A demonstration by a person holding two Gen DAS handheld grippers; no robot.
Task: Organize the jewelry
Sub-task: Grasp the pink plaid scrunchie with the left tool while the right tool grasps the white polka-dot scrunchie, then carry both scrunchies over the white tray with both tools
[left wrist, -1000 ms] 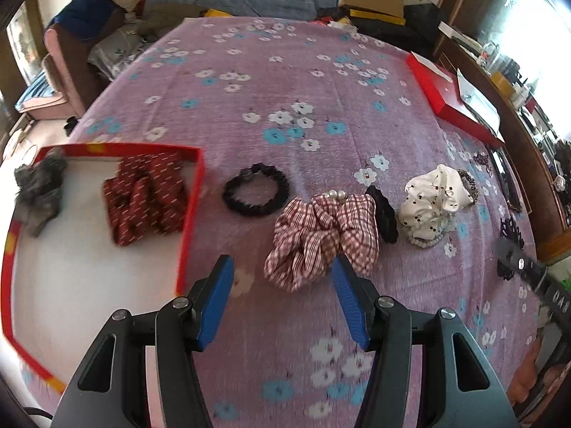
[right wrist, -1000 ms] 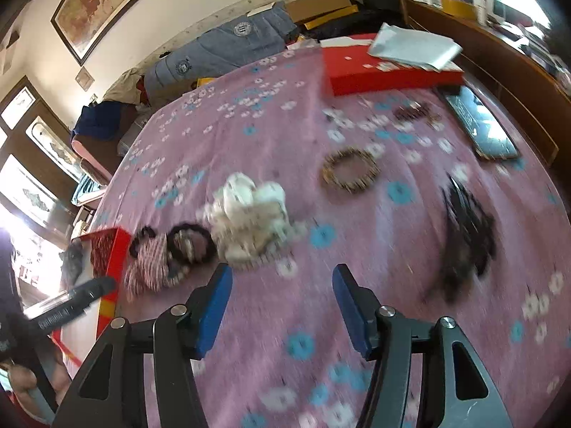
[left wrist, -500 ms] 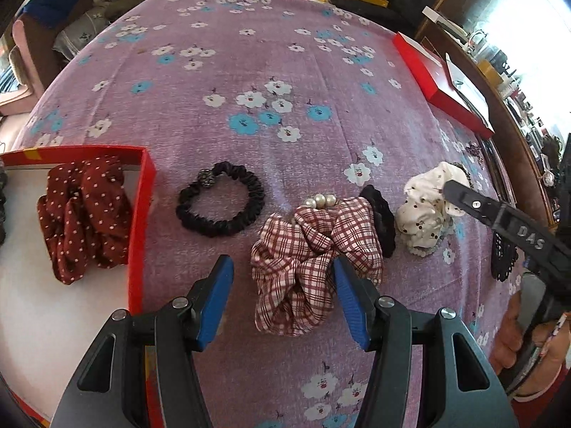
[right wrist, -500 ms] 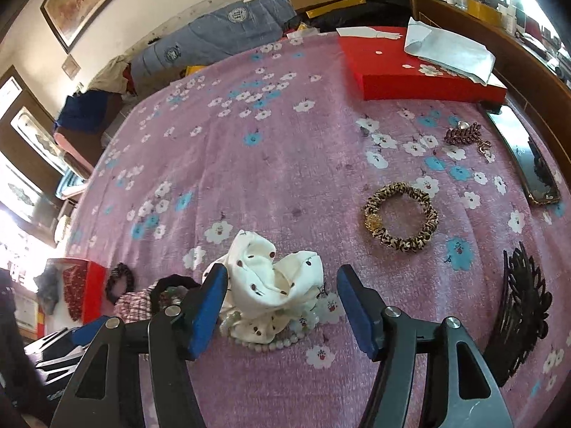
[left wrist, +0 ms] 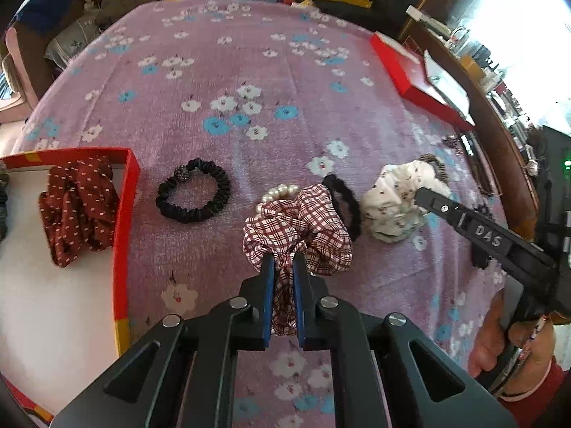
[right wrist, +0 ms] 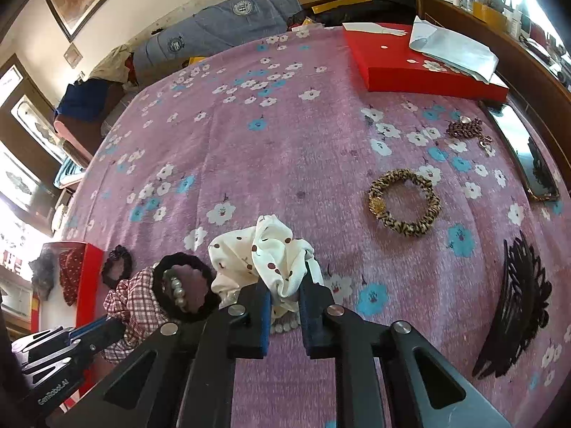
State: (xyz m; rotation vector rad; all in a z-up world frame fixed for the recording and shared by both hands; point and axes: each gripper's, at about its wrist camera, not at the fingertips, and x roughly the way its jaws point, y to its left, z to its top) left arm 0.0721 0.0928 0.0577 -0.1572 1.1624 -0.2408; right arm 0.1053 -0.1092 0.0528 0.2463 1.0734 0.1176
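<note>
Both grippers have just closed: the left gripper [left wrist: 283, 262] pinches the near edge of the plaid scrunchie [left wrist: 298, 228] on the purple bedspread [left wrist: 249, 71], right of the red tray [left wrist: 123, 214]. The right gripper [right wrist: 285, 294] pinches the white dotted scrunchie [right wrist: 264, 260], just right of the plaid one, with a black hair tie [right wrist: 185, 287] touching both

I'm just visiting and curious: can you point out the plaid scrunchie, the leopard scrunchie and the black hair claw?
plaid scrunchie [left wrist: 303, 228]: left wrist view, on its checked fabric.
leopard scrunchie [right wrist: 407, 226]: right wrist view, on the near side of the ring.
black hair claw [right wrist: 517, 303]: right wrist view, on its middle teeth.
</note>
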